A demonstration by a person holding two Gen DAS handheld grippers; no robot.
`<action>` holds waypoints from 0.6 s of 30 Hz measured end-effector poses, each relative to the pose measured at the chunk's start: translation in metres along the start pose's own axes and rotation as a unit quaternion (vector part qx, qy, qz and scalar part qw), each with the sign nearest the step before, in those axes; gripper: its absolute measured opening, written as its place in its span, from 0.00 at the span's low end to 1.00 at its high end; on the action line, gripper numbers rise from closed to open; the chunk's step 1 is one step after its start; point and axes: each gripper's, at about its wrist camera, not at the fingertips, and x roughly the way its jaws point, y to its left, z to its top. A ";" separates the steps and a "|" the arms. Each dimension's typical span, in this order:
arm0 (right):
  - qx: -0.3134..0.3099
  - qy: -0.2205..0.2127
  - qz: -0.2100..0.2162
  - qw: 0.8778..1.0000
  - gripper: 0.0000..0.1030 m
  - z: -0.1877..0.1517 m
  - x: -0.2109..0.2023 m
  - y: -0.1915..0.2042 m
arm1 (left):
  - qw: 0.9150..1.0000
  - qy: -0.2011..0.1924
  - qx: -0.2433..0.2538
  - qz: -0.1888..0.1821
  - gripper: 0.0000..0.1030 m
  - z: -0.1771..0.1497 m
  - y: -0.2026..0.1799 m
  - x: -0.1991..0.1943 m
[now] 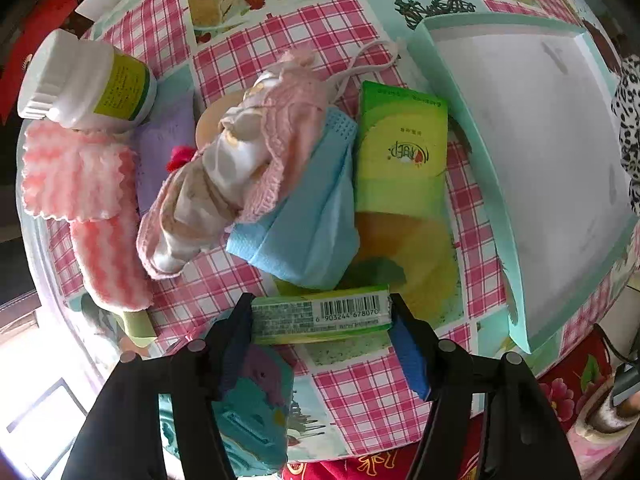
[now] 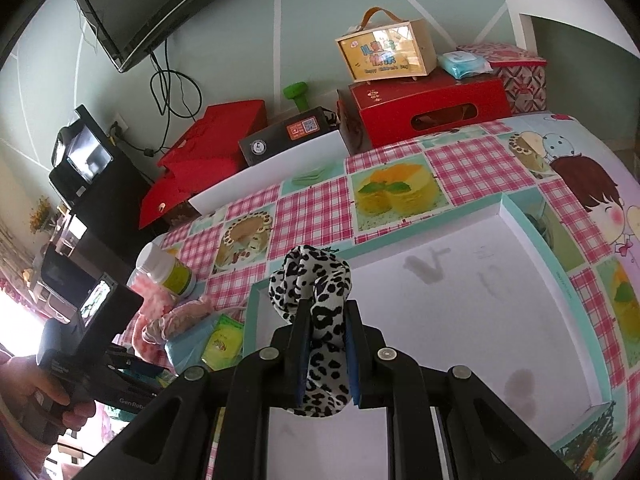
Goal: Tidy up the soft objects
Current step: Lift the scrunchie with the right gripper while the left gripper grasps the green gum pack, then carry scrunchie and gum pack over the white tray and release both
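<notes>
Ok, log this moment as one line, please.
left gripper: shut on green tissue pack | right gripper: shut on leopard-print cloth, over tray | tray: nothing lying in it

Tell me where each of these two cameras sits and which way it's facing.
Left wrist view: sits on the left gripper, facing down at the checked tablecloth; its black fingers flank a green barcoded tissue pack.
Right wrist view: sits on the right gripper, angled down across the white teal-rimmed tray toward the wall; its fingers clamp a leopard-print cloth, and a hand holds the other gripper.
Shared: the tray, the white yellow-labelled bottle, the blue face mask.
</notes>
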 end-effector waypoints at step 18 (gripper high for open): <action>0.039 -0.027 -0.023 0.999 0.16 0.008 -0.015 -0.030 | 0.981 -0.180 -0.008 -0.068 0.64 -0.062 -0.032 -0.090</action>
